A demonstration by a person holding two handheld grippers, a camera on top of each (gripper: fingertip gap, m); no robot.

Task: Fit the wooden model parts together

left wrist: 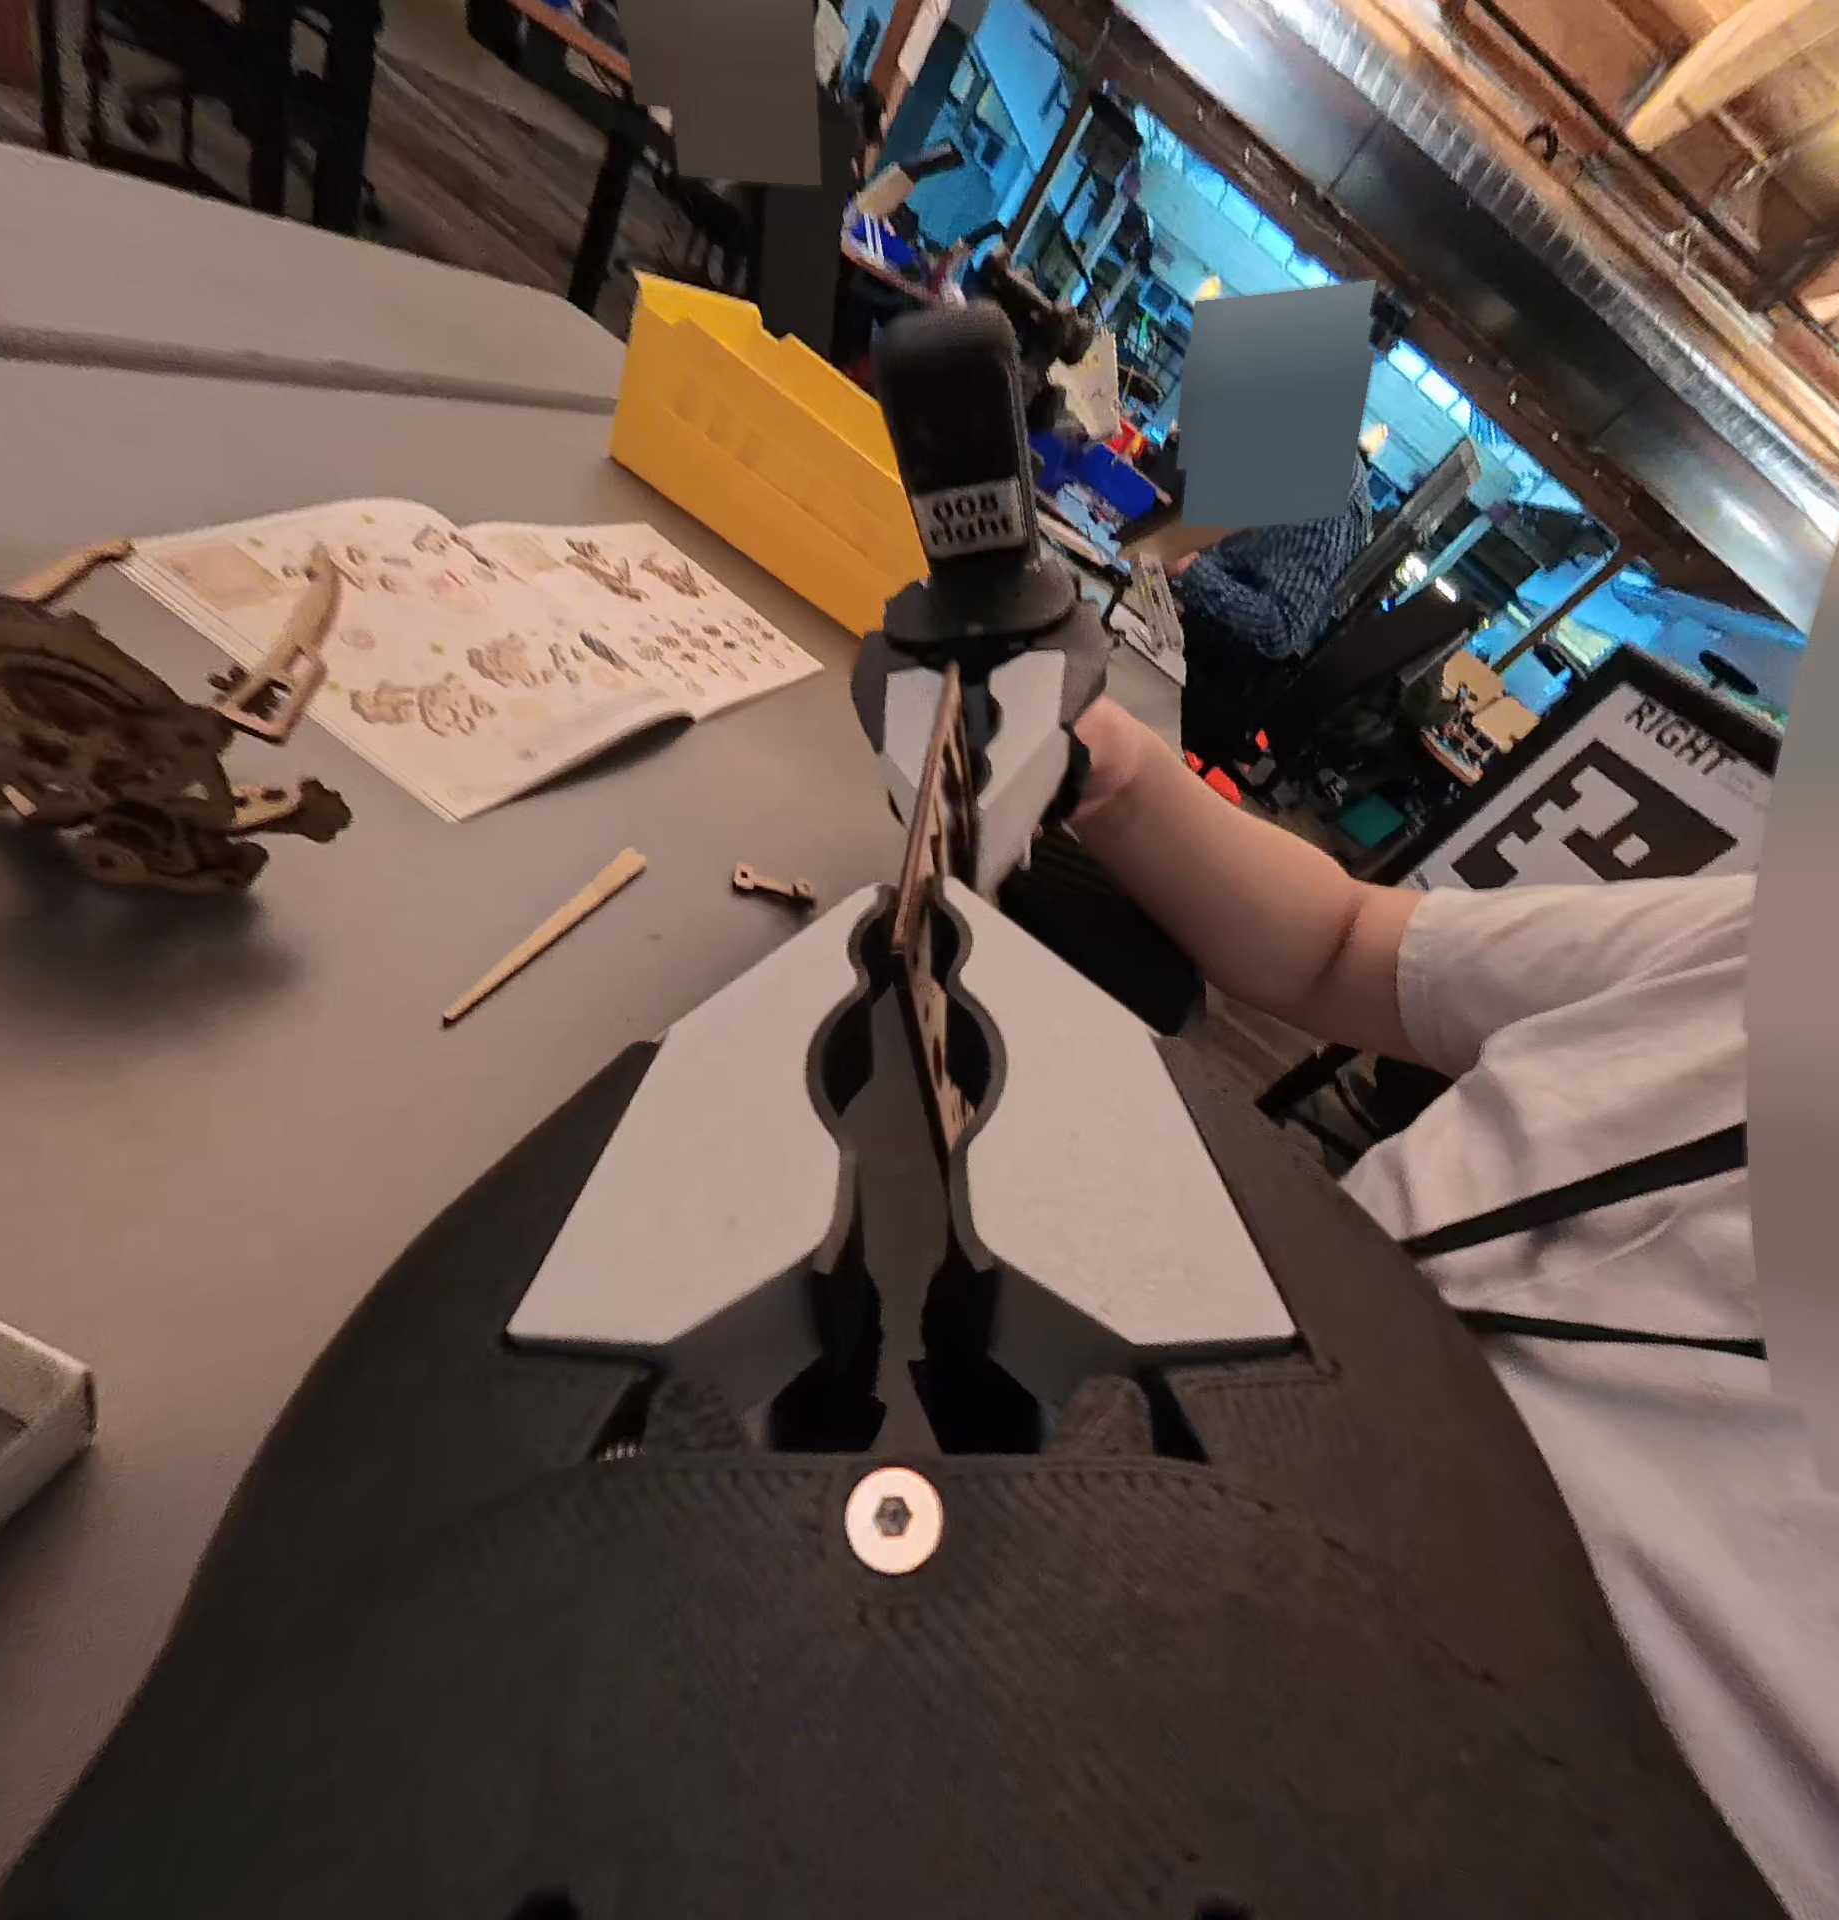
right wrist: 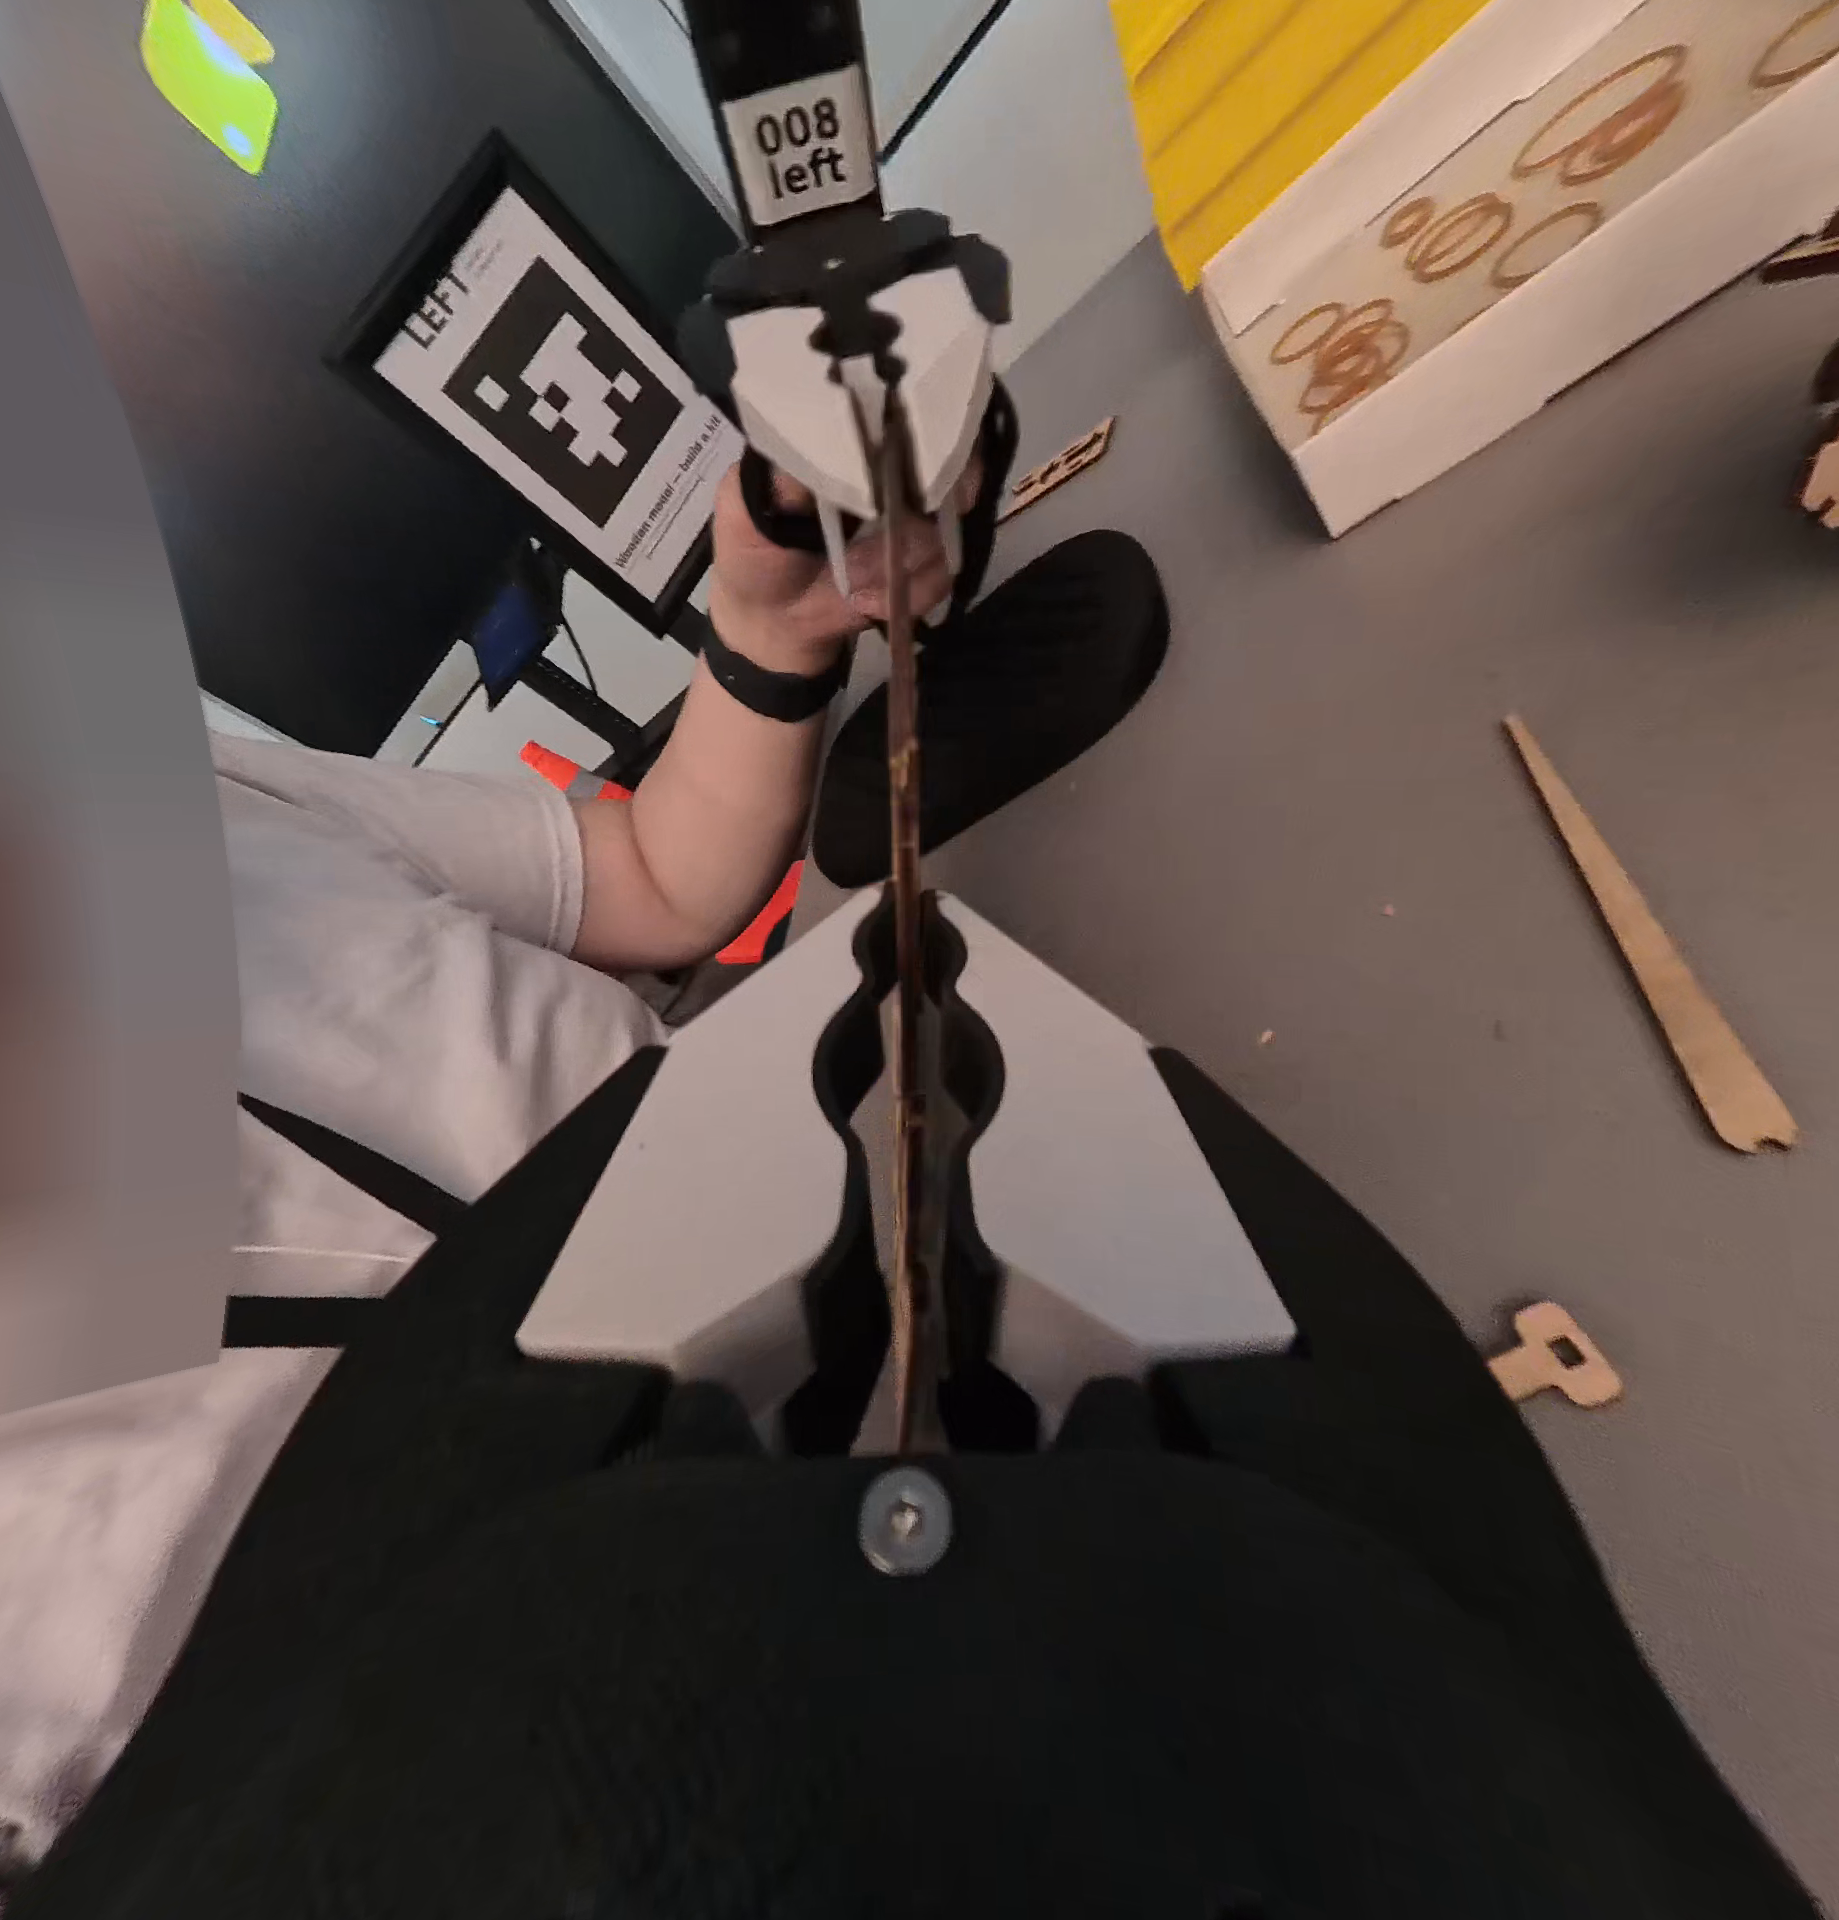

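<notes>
A thin flat wooden part [left wrist: 936, 1049] with cut-out holes, seen almost edge-on, spans between both grippers above the grey table [left wrist: 271, 1091]. My left gripper [left wrist: 910, 906] is shut on its near end. My right gripper [left wrist: 948, 836] faces it, shut on the far end. In the right wrist view the same part [right wrist: 899, 748] runs as a thin dark line from my right gripper [right wrist: 910, 906] to my left gripper [right wrist: 887, 509]. A partly built wooden model [left wrist: 94, 748] stands at the left on the table. A tapered wooden stick [left wrist: 546, 935] and a small key-shaped piece [left wrist: 775, 885] lie loose.
An open instruction booklet [left wrist: 479, 644] and a yellow bin [left wrist: 749, 447] lie behind the stick. A white box [right wrist: 1466, 312] holds sheets of wooden rings. A white tray corner [left wrist: 21, 1423] is at the near left. The person's arms and white shirt [left wrist: 1621, 1195] are on the right. Across from one pair of fingers to the other is roughly 8 centimeters. The partly built wooden model [left wrist: 94, 748] lies around 15 centimeters away from my left fingertips.
</notes>
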